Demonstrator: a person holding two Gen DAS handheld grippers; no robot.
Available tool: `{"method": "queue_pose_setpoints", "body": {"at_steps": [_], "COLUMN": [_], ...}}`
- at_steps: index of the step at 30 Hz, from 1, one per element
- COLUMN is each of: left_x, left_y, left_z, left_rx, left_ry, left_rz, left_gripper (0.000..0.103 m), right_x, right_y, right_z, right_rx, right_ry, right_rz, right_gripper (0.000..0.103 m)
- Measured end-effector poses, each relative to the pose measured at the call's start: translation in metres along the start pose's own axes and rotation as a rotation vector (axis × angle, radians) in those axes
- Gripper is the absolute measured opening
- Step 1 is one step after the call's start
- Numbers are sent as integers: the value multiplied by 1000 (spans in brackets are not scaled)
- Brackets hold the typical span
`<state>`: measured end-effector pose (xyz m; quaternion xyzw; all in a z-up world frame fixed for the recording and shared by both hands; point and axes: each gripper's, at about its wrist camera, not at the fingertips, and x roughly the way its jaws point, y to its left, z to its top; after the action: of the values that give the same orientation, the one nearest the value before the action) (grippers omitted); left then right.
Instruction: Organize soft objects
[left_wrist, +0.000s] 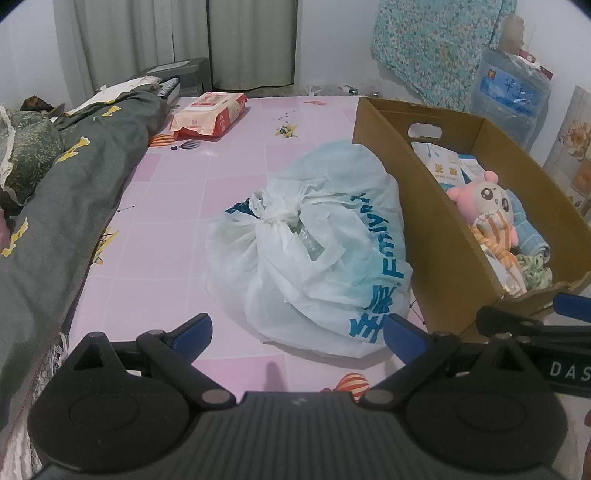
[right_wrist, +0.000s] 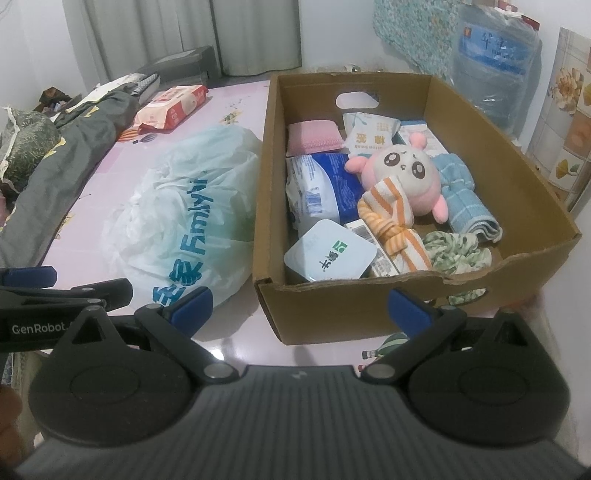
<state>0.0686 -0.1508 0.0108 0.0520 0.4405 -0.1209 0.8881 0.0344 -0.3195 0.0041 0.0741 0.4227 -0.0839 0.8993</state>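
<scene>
Holding both tongs spread and empty, low at the near edge of the pink patterned tabletop (left_wrist: 177, 206). My left gripper (left_wrist: 297, 334) has nothing between its blue pads; same for my right gripper (right_wrist: 299, 306), which sits just in front of the near wall of the brown cardboard box (right_wrist: 351, 314).

Status, near to far:
- Tied white plastic shopping bag with blue lettering (left_wrist: 314, 251): centre of the left view, lying on the table, touching the box's left wall. Not yet in the box. Looks soft and bulky; contents partly visible through the film, can't identify them.
- Box, centre-right of the right view: already loaded. White rounded tissue pack with green logo (right_wrist: 328, 254) at the near left, orange-and-white striped knotted cloth (right_wrist: 397, 225), green-white floral scrunchie (right_wrist: 456, 249), pink round plush toy with big eyes (right_wrist: 402, 171), rolled light-blue checked towel (right_wrist: 465, 199), blue-white soft pack (right_wrist: 325, 188), pink folded cloth (right_wrist: 314, 138) at the far left corner.
- Red-and-white wet-wipe pack (left_wrist: 208, 114): upper left of the left view, well apart from the box, on the table.
- Grey bedding with yellow print (left_wrist: 74, 192): along the left edge, untouched.

Judgement: most of the job done. Left: the bag, the wipe pack. Box is fairly full; the bag may not fit.
</scene>
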Motion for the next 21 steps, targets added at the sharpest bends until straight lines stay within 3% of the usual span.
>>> {"method": "queue_pose_setpoints", "body": {"at_steps": [21], "left_x": [-1], "left_y": [-1], "left_z": [1], "left_rx": [2], "left_ry": [-2], "left_rz": [-3], "left_gripper": [99], "right_x": [-1], "right_y": [-1], "right_z": [1], "right_rx": [4], "right_ry": [7], "right_rz": [-2], "right_gripper": [102]}}
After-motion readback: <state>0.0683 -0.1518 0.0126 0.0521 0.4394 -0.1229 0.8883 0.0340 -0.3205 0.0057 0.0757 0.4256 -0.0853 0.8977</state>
